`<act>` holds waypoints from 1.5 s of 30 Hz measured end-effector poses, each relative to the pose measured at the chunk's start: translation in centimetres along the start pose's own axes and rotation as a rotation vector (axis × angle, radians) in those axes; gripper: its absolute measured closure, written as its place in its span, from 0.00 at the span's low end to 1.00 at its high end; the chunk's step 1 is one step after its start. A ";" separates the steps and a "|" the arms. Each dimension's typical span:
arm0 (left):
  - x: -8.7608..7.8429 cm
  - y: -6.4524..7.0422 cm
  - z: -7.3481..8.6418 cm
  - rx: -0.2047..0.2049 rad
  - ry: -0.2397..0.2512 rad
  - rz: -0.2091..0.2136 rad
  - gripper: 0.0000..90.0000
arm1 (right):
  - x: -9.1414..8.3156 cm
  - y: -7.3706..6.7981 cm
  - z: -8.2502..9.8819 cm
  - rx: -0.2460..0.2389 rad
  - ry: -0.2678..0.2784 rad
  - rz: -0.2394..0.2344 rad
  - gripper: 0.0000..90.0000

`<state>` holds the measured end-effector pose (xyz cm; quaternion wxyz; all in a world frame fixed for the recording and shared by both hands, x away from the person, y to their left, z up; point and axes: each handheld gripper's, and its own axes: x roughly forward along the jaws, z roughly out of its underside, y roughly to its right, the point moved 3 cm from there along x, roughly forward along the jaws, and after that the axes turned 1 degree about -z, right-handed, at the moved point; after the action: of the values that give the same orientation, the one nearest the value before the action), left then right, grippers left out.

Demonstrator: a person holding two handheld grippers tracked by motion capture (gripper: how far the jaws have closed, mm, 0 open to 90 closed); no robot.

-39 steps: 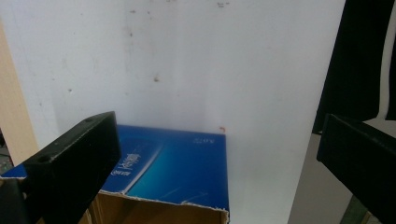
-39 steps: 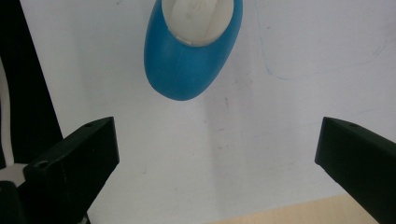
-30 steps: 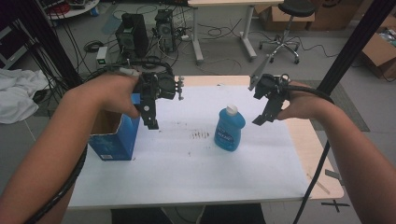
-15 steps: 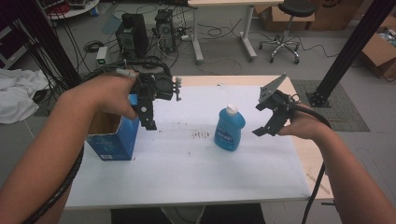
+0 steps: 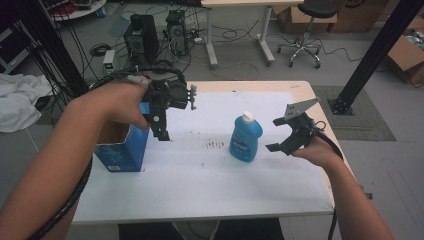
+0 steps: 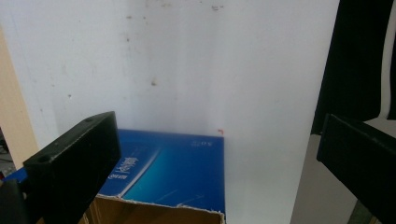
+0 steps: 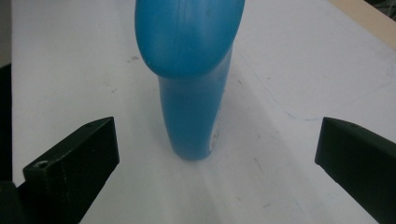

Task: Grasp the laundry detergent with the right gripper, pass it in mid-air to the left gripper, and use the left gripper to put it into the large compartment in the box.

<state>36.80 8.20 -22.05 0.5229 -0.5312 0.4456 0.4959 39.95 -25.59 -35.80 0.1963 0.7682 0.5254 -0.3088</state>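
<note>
High view: a person works two hand-held claws over a white-topped desk (image 5: 200,185) in a workshop, with computer towers (image 5: 142,35) and a stool (image 5: 305,30) on the floor behind. The right claw (image 5: 280,135) is held low at the desk's right side, its jaws spread wide and pointed at a blue bottle (image 5: 245,137) with a white cap, which stands upright near the middle of the desk; the jaws are just beside the bottle but apart from it and hold nothing. In the right gripper view, the bottle (image 7: 191,74) rises between the two black jaws of the right claw (image 7: 215,154), farther off than their tips, with a clear gap of white surface on either side. The left claw (image 5: 161,131) hangs above the desk's left side, jaws pointing down, just beside an open blue cardboard box (image 5: 122,150) that stands at the left edge. In the left gripper view, the jaws of the left claw (image 6: 215,154) are likewise wide apart and empty, and the box (image 6: 173,177), its torn brown rim showing, lies below them near the bottom of the frame, closer to the left-hand jaw, with no contact visible. Small dark marks (image 5: 215,145) dot the desk between box and bottle.
</note>
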 end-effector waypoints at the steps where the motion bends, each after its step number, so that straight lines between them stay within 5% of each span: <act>1: 0.0 0.0 0.0 0.004 0.002 -0.001 0.00 | 0.2 0.0 0.3 0.009 0.018 -0.008 0.00; 18: 0.1 0.2 0.1 0.006 0.004 -0.001 0.00 | 4.8 -1.8 3.0 0.058 0.168 0.025 0.00; 45: 0.1 0.5 0.9 -0.011 0.014 -0.007 0.00 | 8.6 -1.9 2.8 0.139 0.376 0.112 0.00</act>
<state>36.28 9.12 -22.19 0.5186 -0.5390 0.4445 0.4929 39.64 -20.70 -43.65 0.0581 0.8520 0.4867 -0.1841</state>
